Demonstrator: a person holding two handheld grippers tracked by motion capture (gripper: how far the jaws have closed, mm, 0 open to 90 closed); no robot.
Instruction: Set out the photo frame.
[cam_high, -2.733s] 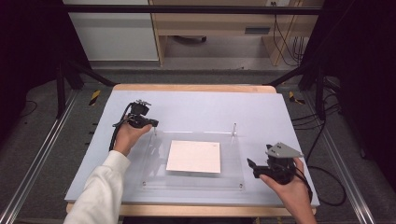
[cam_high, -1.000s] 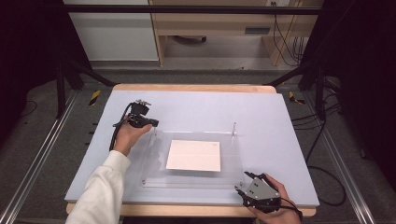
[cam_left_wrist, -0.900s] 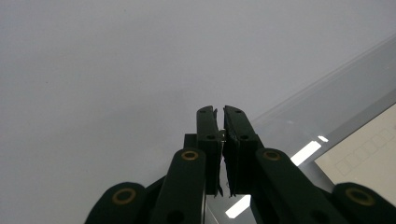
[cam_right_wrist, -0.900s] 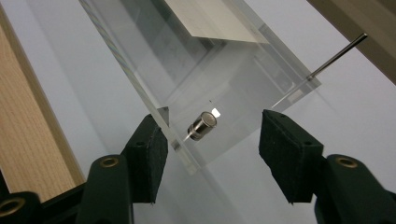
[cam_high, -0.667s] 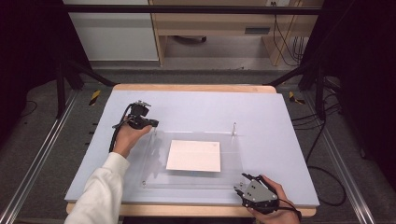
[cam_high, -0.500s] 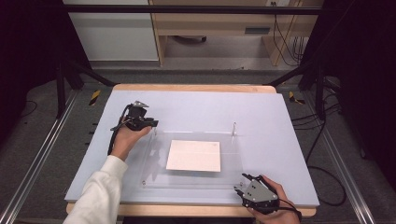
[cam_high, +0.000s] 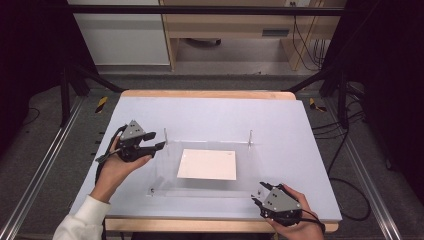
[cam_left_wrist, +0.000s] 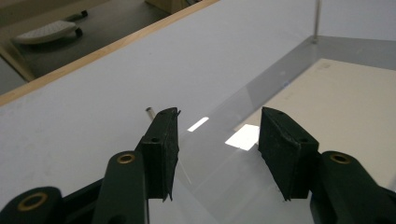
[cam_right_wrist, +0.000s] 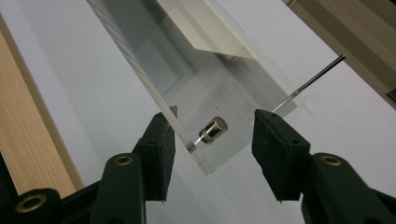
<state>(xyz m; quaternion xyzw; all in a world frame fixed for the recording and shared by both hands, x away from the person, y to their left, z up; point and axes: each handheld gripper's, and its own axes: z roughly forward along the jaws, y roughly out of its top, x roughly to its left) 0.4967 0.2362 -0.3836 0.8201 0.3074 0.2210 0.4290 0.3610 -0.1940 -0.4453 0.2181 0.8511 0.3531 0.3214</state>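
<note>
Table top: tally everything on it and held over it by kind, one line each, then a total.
Clear acrylic plate: 1
White paper sheet under the plate: 1
Upright metal pins at the plate's far corners: 2
Metal studs at its near corners: 2
Hand-held grippers, left gripper and right gripper: 2
Total: 8

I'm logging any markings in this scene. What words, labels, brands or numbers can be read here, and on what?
None can be read.
White sheet under the clear acrylic plate: blank but for faint marks, too blurred to read.
Left gripper and right gripper: no legible marking.
</note>
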